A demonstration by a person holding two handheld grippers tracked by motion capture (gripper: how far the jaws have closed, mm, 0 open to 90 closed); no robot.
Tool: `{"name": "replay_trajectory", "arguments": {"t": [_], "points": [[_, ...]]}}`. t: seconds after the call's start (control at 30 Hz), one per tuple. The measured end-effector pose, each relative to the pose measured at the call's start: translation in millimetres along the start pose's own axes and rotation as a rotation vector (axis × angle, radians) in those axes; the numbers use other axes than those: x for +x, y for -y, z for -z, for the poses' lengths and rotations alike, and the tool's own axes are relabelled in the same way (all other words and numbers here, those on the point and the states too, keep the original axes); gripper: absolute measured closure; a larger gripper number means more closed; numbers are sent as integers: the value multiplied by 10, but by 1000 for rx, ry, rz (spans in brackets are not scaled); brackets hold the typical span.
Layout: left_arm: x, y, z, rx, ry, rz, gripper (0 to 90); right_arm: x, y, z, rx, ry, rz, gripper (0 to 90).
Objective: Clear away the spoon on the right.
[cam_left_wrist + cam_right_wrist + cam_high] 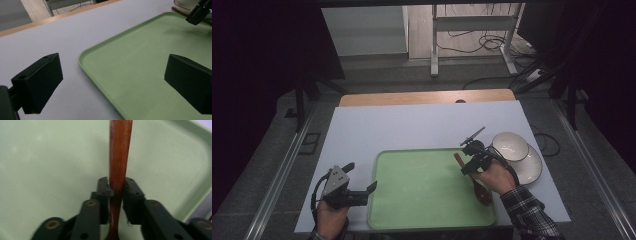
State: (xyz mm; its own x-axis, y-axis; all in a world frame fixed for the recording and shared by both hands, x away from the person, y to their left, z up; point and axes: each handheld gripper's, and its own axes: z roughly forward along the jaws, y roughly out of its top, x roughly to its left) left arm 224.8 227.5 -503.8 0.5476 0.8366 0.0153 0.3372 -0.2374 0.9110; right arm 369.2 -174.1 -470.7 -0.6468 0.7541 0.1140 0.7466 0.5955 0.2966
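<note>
The right claw (116, 192) is closed on the handle of a wooden spoon (119, 152), one jaw pressed to each side of the handle, which runs straight ahead of the claw over the green tray (45, 157). In the high view the right claw (473, 156) sits over the tray's right-hand part, and the spoon (476, 181) passes back under the hand so that its bowl lies near the tray's right rim (495, 212); the hand covers the middle of the handle. Just beyond and to the right of this claw are a white bowl (510, 145) and a white plate (532, 167), the bowl overlapping the plate, both off the tray on the white surface (412, 125). To the claw's left lies the bare tray floor, wide and free. The left claw (362, 181) is spread wide and holds nothing; in its own view the tray's near corner (82, 58) lies between the jaws, one jaw over the surface, the other over the tray. Ahead of it the surface runs bare to its far edge. At that view's top right the other claw (198, 12) is cut off by the frame, and the pale shape behind it is too cropped to make out. The spoon's bowl is hidden below the jaws in the right gripper view.
</note>
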Motion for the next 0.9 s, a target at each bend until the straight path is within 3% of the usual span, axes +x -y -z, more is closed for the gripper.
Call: {"name": "replay_trajectory", "arguments": {"t": [0.17,0.23,0.27,0.43,0.6,0.9], "points": [[1,-1,4,-3,-1,1,17,-11,31,67,-46,9,6,677],[2,-2,7,-5,-2,2,17,-9,57,113,-100,21,29,690],[2,-2,7,-5,-2,2,17,-9,57,113,-100,21,29,690],[1,-2,6,-5,-2,2,17,9,128,113,-224,35,90,808],[2,-1,5,-5,-2,1,18,19,192,18,-296,34,132,900],[1,-5,13,-11,-4,1,18,96,235,-140,-345,41,177,900]]}}
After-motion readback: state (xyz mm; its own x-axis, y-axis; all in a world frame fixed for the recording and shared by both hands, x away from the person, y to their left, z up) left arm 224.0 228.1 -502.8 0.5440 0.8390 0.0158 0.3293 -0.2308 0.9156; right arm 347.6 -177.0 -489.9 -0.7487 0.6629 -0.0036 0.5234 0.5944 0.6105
